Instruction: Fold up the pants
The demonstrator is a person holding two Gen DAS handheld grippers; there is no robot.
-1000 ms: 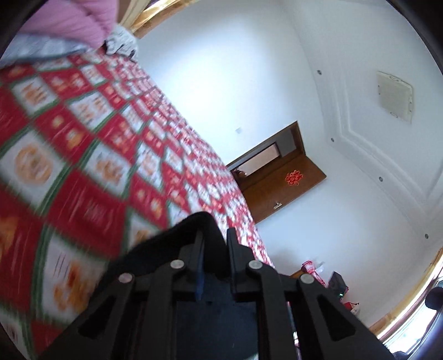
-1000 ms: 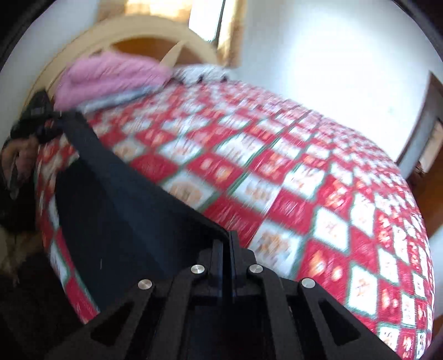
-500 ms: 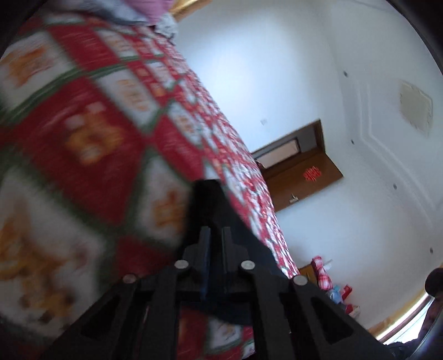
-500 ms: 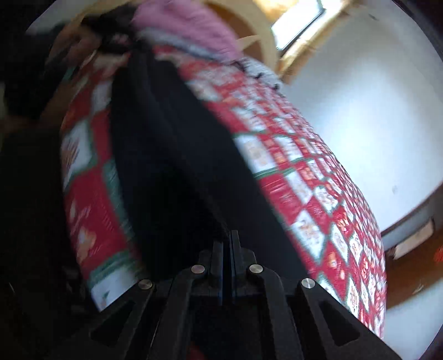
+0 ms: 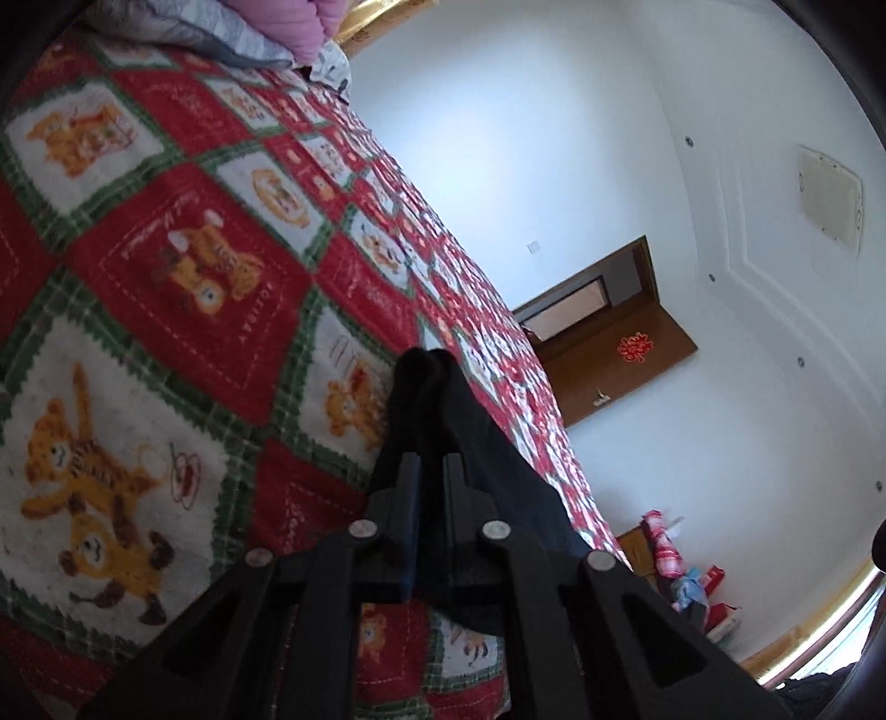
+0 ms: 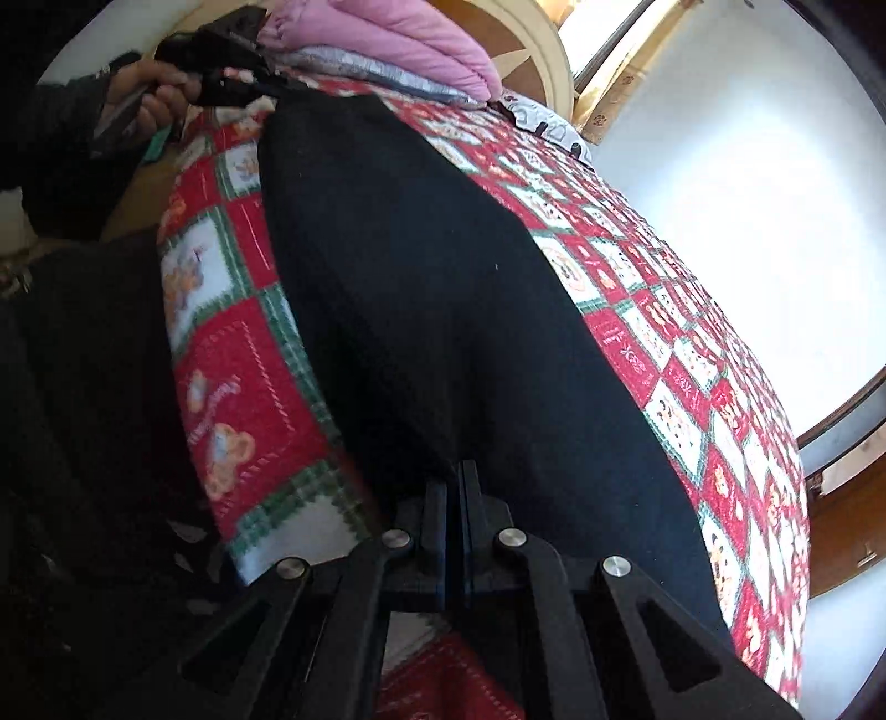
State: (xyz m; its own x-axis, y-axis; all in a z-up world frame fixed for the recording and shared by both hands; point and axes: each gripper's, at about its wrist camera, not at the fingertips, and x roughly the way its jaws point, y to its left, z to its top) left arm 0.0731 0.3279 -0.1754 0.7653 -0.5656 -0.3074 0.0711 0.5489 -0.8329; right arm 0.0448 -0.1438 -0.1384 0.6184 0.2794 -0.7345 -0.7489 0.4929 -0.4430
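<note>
The black pants (image 6: 443, 310) lie stretched along the near edge of the bed on a red, white and green checked blanket (image 6: 692, 376). My right gripper (image 6: 459, 487) is shut on the near end of the pants. My left gripper (image 5: 429, 476) is shut on the other end, a bunched fold of black cloth (image 5: 437, 399) sticking up between its fingers just above the blanket (image 5: 166, 249). In the right wrist view the left gripper (image 6: 232, 83) shows at the far end of the pants, held in a hand.
Folded pink and grey bedding (image 6: 398, 39) is piled at the headboard (image 6: 531, 39). A brown door (image 5: 614, 354) stands open beyond the foot of the bed. Boxes and bags (image 5: 686, 576) sit on the floor by the wall.
Both grippers have come down toward the bed with the pants still held. The pants now lie flatter and stretched out along the blanket. The views have steadied.
</note>
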